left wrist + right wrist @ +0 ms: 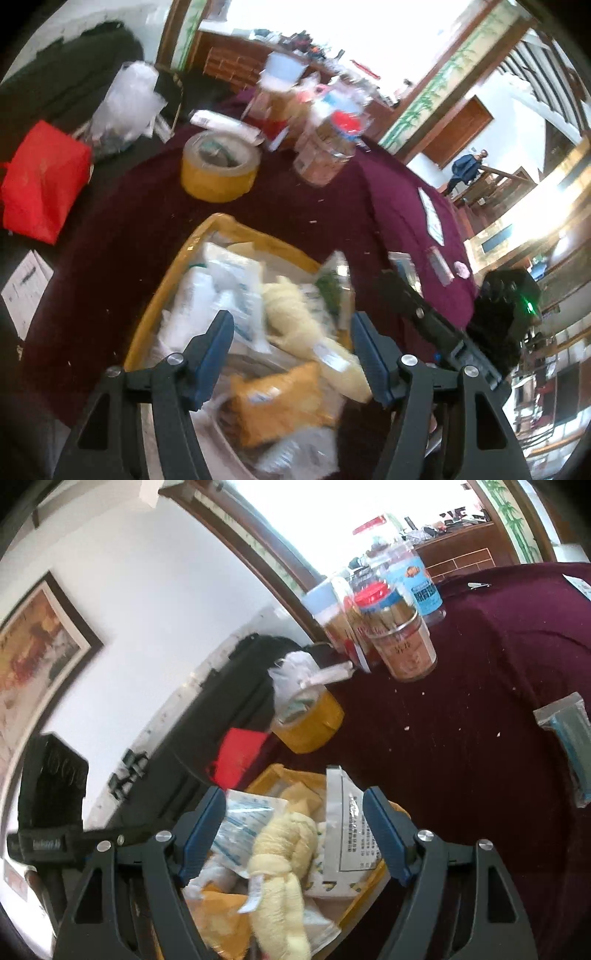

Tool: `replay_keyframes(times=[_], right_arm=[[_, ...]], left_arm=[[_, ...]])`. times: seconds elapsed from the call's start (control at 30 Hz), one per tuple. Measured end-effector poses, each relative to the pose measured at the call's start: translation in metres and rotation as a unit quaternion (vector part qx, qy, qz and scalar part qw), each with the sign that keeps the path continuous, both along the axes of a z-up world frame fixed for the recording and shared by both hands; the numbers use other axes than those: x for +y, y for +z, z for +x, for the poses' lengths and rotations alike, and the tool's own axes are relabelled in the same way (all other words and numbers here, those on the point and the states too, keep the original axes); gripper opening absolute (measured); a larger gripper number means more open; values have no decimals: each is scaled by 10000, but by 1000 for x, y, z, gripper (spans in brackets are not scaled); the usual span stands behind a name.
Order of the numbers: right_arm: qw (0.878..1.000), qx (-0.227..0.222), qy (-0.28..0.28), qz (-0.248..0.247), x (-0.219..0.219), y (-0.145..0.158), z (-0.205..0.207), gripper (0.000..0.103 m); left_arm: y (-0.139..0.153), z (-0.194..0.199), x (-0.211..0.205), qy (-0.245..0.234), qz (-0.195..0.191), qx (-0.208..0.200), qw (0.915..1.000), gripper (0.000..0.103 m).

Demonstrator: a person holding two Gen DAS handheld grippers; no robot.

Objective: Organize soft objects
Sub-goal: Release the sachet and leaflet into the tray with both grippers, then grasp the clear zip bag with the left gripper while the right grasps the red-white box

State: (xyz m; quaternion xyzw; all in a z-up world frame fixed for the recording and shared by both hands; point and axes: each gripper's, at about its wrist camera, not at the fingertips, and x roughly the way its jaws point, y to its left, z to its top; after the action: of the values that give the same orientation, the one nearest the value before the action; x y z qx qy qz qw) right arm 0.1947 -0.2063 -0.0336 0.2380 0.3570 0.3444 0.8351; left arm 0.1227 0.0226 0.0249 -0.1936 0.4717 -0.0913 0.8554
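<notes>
A yellow tray (258,233) (274,775) sits on the maroon tablecloth, heaped with soft things. Among them are a twisted pale yellow cloth (286,308) (280,853), white plastic packets (229,280) (240,823), an orange packet (277,398) (218,912) and a printed silver pouch (354,834). My left gripper (290,321) hovers open over the tray, its blue pads apart and touching nothing. My right gripper (293,794) is also open above the tray. The pale yellow cloth lies between and below its fingers, with neither pad pressing on it.
A yellow tape roll (218,170) (306,720) and several snack jars (325,147) (402,638) stand beyond the tray. A red bag (40,181) and a black case (207,709) lie off the table's edge. A blue packet (569,738) rests at the right. A person (465,170) stands far off.
</notes>
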Motion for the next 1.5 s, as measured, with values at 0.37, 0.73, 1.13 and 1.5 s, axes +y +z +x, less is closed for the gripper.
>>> replay_keyframes(times=[0.37, 0.73, 1.13, 1.5], right_arm=[[9874, -46, -1088, -1150, -173, 44, 4, 88], [9670, 1026, -2108, -995, -263, -35, 46, 87], [9464, 1522, -2790, -572, -302, -42, 38, 87], [9455, 1508, -2826, -594, -302, -41, 36, 87]], left_arm=[[18, -13, -109, -578, -2, 3, 9983, 77], [-41, 79, -235, -356, 516, 781, 9950, 77], [-92, 160, -315, -286, 1689, 1010, 9800, 72], [-110, 155, -300, -247, 1292, 1348, 9821, 36]])
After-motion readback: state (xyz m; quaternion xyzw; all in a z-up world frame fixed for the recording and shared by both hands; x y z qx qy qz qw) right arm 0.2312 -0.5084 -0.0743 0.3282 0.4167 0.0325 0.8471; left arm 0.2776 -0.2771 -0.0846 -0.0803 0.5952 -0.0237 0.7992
